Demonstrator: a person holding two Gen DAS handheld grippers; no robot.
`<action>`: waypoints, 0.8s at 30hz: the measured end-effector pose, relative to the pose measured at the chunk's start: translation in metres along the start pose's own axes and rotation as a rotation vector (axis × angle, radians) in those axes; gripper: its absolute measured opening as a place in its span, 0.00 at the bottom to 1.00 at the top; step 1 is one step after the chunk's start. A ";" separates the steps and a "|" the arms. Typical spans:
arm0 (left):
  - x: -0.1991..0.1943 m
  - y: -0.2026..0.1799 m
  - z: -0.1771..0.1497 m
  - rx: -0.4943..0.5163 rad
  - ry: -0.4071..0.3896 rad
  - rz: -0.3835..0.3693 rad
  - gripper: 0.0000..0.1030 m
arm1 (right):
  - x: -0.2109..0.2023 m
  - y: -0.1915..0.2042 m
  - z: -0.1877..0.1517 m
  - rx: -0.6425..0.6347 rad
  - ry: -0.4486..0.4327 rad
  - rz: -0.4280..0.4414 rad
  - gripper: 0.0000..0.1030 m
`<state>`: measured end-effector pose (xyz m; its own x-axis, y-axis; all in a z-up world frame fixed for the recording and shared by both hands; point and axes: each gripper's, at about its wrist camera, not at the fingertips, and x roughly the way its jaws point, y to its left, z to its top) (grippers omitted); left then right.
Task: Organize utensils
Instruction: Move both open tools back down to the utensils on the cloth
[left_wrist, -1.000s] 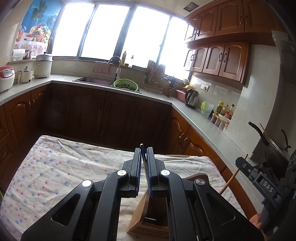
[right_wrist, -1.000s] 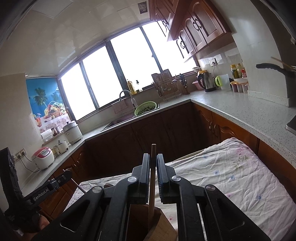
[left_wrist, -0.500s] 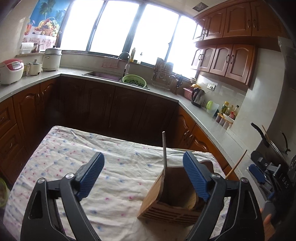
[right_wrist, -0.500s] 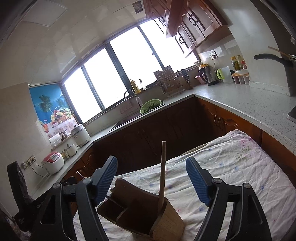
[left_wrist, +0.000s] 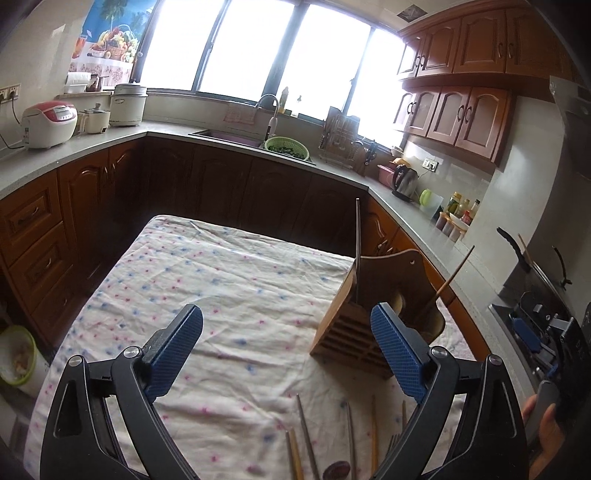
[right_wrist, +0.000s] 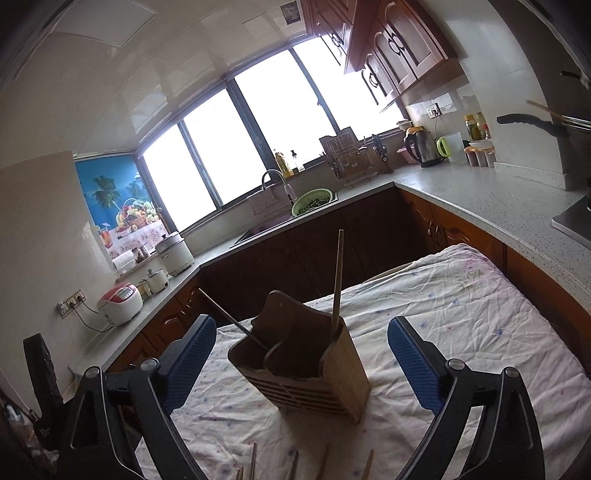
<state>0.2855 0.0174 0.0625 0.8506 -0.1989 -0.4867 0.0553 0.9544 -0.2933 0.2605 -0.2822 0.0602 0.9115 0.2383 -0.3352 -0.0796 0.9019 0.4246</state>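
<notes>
A wooden utensil holder (left_wrist: 373, 317) (right_wrist: 306, 369) stands on a flowered cloth (left_wrist: 221, 295) (right_wrist: 461, 332). A dark metal chopstick (left_wrist: 357, 243) (right_wrist: 232, 319) stands in one compartment and a wooden chopstick (left_wrist: 448, 280) (right_wrist: 337, 280) in another. Several loose chopsticks (left_wrist: 306, 435) (right_wrist: 291, 465) and a fork (left_wrist: 393, 441) lie on the cloth near me. My left gripper (left_wrist: 286, 350) is open and empty, short of the holder. My right gripper (right_wrist: 301, 362) is open and empty, its jaws either side of the holder but nearer to me.
Wooden cabinets and a grey counter (left_wrist: 92, 144) wrap around the room, with a sink, a green colander (left_wrist: 286, 146), rice cookers, a kettle (left_wrist: 404, 181) and bottles. A small bin (left_wrist: 16, 358) stands on the floor at left. The other hand-held gripper (left_wrist: 543, 332) shows at right.
Both grippers went from shut on a chopstick to open, leaving the two chopsticks standing in the holder. Both have since drawn back, so loose utensils now show at the bottom.
</notes>
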 end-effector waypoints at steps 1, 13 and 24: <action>-0.005 0.002 -0.004 0.000 0.005 0.006 0.92 | -0.005 0.001 -0.004 -0.003 0.007 -0.002 0.93; -0.040 0.023 -0.051 -0.020 0.078 0.014 0.92 | -0.051 0.004 -0.055 -0.023 0.086 -0.035 0.93; -0.051 0.020 -0.077 0.001 0.111 0.016 0.92 | -0.069 -0.002 -0.086 -0.043 0.144 -0.077 0.93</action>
<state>0.2034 0.0298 0.0178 0.7883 -0.2068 -0.5795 0.0426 0.9579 -0.2840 0.1629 -0.2694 0.0100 0.8488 0.2137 -0.4836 -0.0313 0.9334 0.3575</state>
